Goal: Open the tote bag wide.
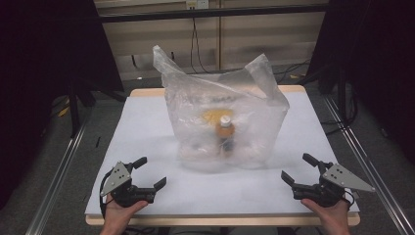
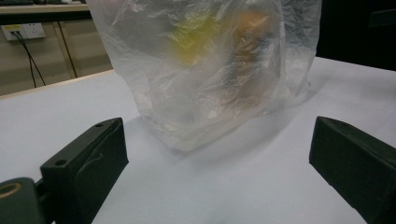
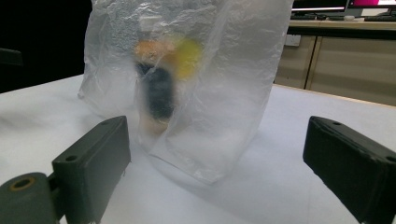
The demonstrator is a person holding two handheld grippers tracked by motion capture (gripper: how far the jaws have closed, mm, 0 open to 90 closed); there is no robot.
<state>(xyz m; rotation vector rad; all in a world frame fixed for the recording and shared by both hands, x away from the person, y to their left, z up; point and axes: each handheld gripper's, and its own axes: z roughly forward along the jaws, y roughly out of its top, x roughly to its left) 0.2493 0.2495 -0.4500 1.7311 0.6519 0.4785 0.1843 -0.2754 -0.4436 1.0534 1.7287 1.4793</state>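
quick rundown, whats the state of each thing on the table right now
plastic bag: upright on the table, top open, handles sticking up, untouched
bottle: upright inside the bag, white cap on
yellow item: inside the bag behind the bottle, too blurred to identify
left gripper: open, empty, short of the bag
right gripper: open, empty, short of the bag

Only the bag (image 1: 222,120) stands mid-table (image 1: 147,127); the surface around it and before both grippers is free.
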